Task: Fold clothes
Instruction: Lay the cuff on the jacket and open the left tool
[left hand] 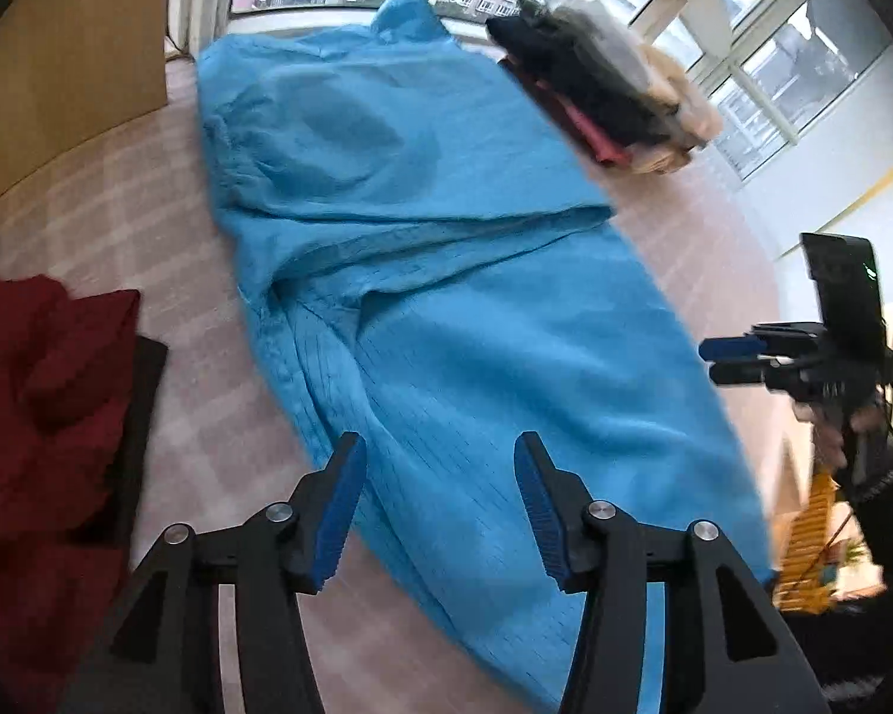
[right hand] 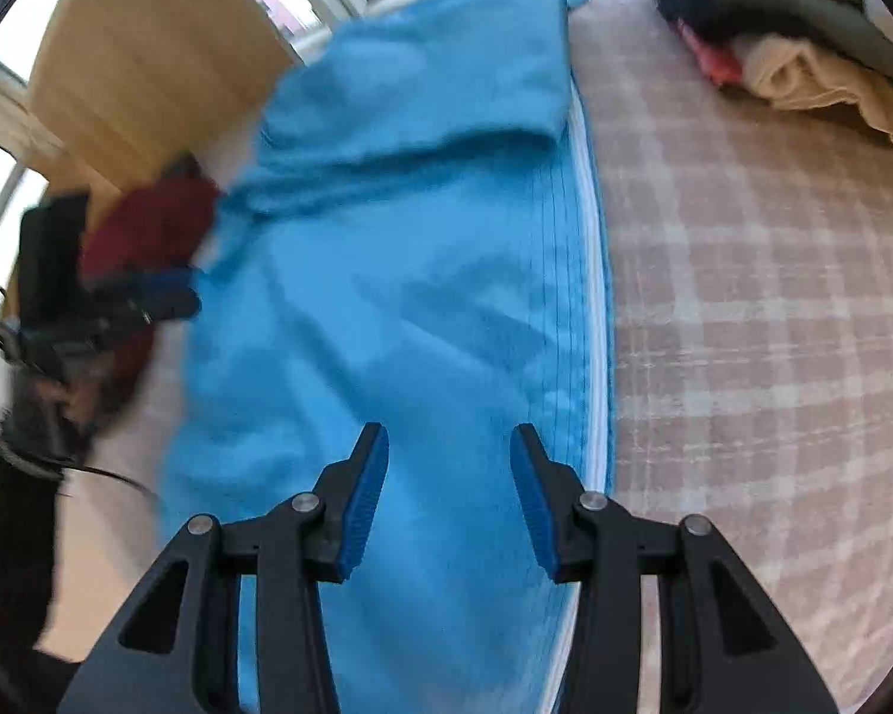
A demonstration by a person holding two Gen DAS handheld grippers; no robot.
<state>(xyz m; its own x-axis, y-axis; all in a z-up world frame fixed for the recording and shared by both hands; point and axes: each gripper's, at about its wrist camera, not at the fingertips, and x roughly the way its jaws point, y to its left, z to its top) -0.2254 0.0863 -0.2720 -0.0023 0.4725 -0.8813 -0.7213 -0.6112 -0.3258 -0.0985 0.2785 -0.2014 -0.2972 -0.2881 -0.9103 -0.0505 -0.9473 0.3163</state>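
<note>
Both tongs hang with nothing between their ribbed blue pads. The left tongs [left hand: 440, 506] stand apart over the near end of the blue garment [left hand: 422, 273], and the right tongs [right hand: 449, 494] gape about as far over its near right part, black hinged arms with round steel pins behind each pad.

The garment is soft and matte, stretched lengthwise away from the cameras on a bed cover [right hand: 744, 297] of pale pink and white checks. Fine dark ribs run along its length, and a white stripe [right hand: 589, 273] lines its right edge in the right view. Across its middle lies a folded-over flap with a rounded crease.

At the left lies a crumpled dark red cloth [left hand: 36, 416]. Farther off at the right sits a stack [left hand: 601, 89] of folded clothes, black, pink and cream. Beyond it are tall windows [left hand: 762, 83], and a wooden panel [left hand: 71, 65] stands at the far left.
</note>
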